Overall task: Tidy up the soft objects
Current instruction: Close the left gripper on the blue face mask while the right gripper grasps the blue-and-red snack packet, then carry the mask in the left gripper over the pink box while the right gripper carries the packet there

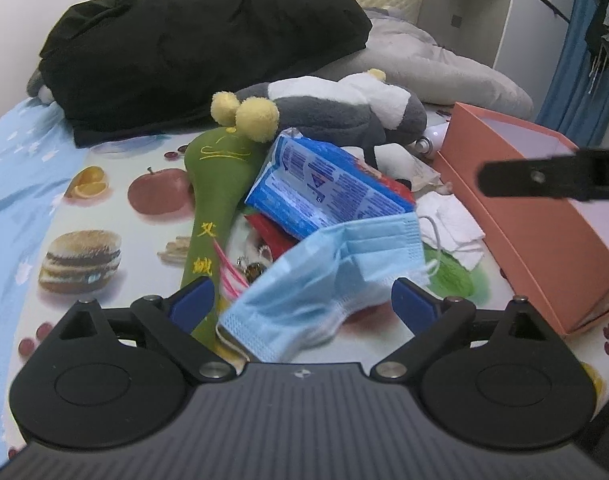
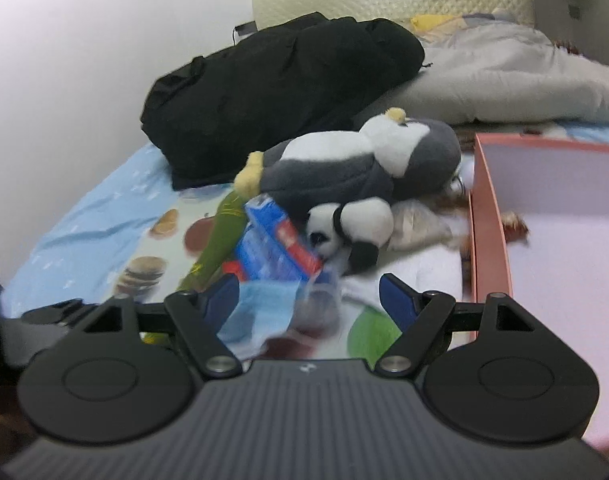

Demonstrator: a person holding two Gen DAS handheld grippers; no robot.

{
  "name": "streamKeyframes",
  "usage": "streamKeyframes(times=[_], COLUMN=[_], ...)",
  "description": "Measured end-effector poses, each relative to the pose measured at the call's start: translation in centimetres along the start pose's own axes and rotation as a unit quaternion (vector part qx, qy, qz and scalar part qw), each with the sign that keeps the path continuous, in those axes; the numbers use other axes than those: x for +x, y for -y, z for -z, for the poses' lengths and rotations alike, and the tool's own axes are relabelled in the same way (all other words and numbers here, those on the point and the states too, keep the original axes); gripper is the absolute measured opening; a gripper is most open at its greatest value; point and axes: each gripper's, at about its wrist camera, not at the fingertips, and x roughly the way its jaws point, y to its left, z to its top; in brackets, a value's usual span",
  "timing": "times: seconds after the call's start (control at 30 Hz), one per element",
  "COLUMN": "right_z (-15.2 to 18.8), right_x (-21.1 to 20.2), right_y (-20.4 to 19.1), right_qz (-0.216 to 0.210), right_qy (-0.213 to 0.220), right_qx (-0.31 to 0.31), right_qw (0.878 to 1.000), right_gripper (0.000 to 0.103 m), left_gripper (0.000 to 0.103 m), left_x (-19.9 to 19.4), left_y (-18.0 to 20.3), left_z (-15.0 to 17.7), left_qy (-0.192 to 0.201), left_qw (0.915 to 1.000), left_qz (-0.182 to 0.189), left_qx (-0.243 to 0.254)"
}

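Panda plush (image 2: 354, 226) shows clearly only rightward (left half-hidden).

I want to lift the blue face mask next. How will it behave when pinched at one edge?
The blue face mask lies crumpled and folded, so it will probably drape limply. It looks thin and pleated, likely very light. Its white ear loop trails toward the tissue and might snag it.

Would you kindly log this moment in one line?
left claw: open over face mask | right claw: open | orange box: empty
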Motion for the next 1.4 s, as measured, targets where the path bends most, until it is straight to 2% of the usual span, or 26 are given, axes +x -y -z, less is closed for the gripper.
streamKeyframes(times=[0.1, 0.2, 0.4, 0.53, 0.57, 0.63, 0.67, 0.77, 0.83, 0.87, 0.93, 1.0, 1.23, 1.4], right_z=[-1.2, -2.1, -2.5, -2.6, -2.6, -2.4, -2.4, -2.5, -2.6, -2.7, -2.9, -3.1, -3.8, -3.2], right_x=[2.4, 5.1, 9.7, 11.6, 12.0, 12.6, 12.8, 12.8, 12.5, 12.3, 11.7, 11.1, 7.6, 5.2], right_y=[0.1, 0.0, -0.2, -0.9, -1.0, -1.0, -0.9, -0.7, -0.7, -0.8, -1.1, -1.3, -1.8, -1.4], right_qz=[-0.02, -0.026, -0.053, -0.057, -0.055, -0.054, -0.054, -0.053, -0.052, -0.053, -0.053, -0.051, -0.03, 0.001], right_qy=[-0.014, -0.031, -0.073, -0.085, -0.088, -0.095, -0.098, -0.097, -0.095, -0.092, -0.086, -0.08, -0.047, -0.026], right_qx=[-0.001, 0.005, 0.01, -0.011, -0.016, -0.016, -0.012, -0.01, -0.01, -0.01, -0.014, -0.017, -0.021, -0.024], right_qw=[1.0, 0.999, 0.996, 0.995, 0.994, 0.994, 0.994, 0.994, 0.994, 0.994, 0.995, 0.995, 0.998, 0.999], right_gripper=[0.078, 0.078, 0.078, 0.076, 0.071, 0.067, 0.062, 0.04, 0.027, 0.02, 0.018, 0.015, 0.014, 0.014], left_gripper=[0.096, 0.095, 0.086, 0.075, 0.072, 0.057, 0.055, 0.038, 0.022, 0.019, 0.013, 0.011, 0.01, 0.009], left_x=[1.2, 2.6, 5.4, 6.5, 6.7, 6.9, 6.8, 6.6, 6.3, 6.0, 5.1, 4.2, 0.3, -2.2], left_y=[-0.5, -1.6, -1.6, -1.9, -2.0, -2.1, -2.2, -2.4, -2.5, -2.6, -2.6, -2.5, -1.6, -1.1], left_z=[-0.6, -1.4, -1.5, -1.2, -1.2, -1.1, -1.0, -1.0, -1.0, -1.0, -1.1, -1.1, -0.1, 1.3], left_qy=[-0.001, -0.01, -0.036, -0.042, -0.043, -0.046, -0.046, -0.042, -0.044, -0.042, -0.033, -0.029, -0.016, -0.012], left_qw=[0.9998, 0.9973, 0.9972, 0.9958, 0.9954, 0.9945, 0.9939, 0.9928, 0.992, 0.9918, 0.9908, 0.9902, 0.9914, 0.9923], left_qz=[0.019, 0.064, 0.064, 0.08, 0.083, 0.091, 0.097, 0.106, 0.11, 0.111, 0.12, 0.122, 0.11, 0.097], left_qx=[0.001, -0.033, -0.013, -0.015, -0.018, -0.024, -0.028, -0.037, -0.044, -0.047, -0.054, -0.061, -0.069, -0.077])
